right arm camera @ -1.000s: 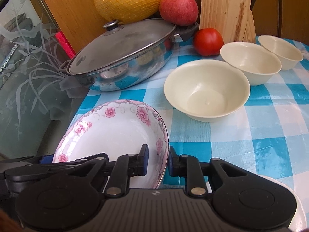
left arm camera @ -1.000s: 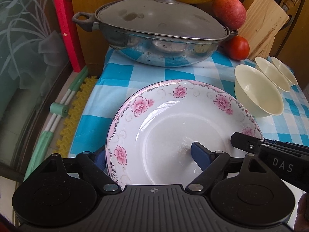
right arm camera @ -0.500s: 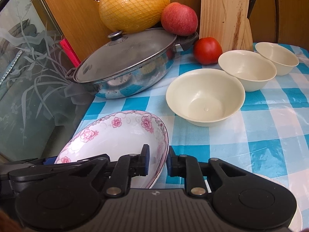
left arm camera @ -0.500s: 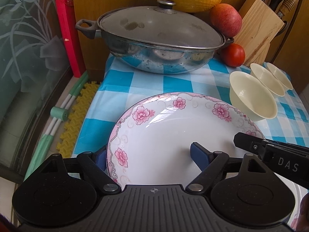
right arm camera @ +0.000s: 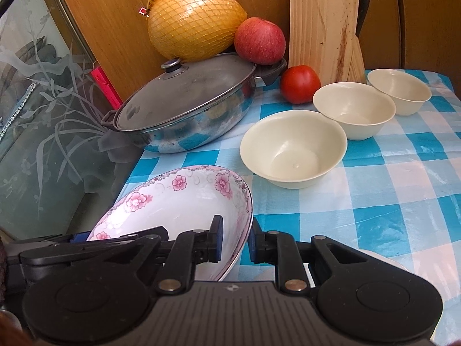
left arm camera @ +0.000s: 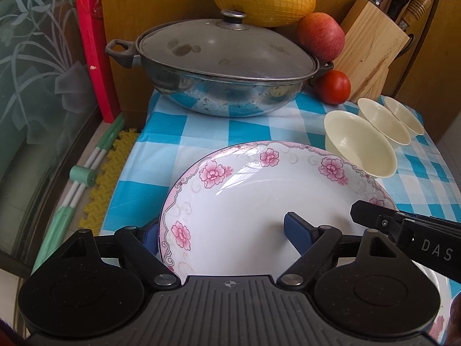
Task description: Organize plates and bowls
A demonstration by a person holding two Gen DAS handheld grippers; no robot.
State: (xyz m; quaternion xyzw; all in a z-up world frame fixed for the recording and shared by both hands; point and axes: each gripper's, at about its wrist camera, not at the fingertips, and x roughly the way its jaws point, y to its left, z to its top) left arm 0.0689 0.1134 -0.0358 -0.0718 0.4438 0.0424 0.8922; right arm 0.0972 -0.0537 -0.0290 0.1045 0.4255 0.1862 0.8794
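A white plate with pink flowers [left arm camera: 245, 201] [right arm camera: 173, 210] hangs tilted above the blue checked cloth. My right gripper [right arm camera: 234, 236] is shut on its right rim, one pad inside and one outside. My left gripper [left arm camera: 222, 227] stands wide open astride the plate's left rim, its right pad over the plate's well and not pressing. Three cream bowls [right arm camera: 294, 150] [right arm camera: 354, 109] [right arm camera: 400, 89] stand in a row on the cloth beyond. Part of a second flowered plate [right arm camera: 383, 259] lies on the cloth under my right gripper.
A lidded steel pan [left arm camera: 222, 72] stands at the back, with a netted pomelo [right arm camera: 196, 23], an apple [right arm camera: 259, 40], a tomato [right arm camera: 299, 83] and a knife block [right arm camera: 322, 28] along the wooden wall. The cloth ends at the left beside a frosted glass panel [left arm camera: 34, 72].
Both views have drawn back from the pan and bowls, and the plate has come away with them, still in the right gripper. The left jaws stay wide.
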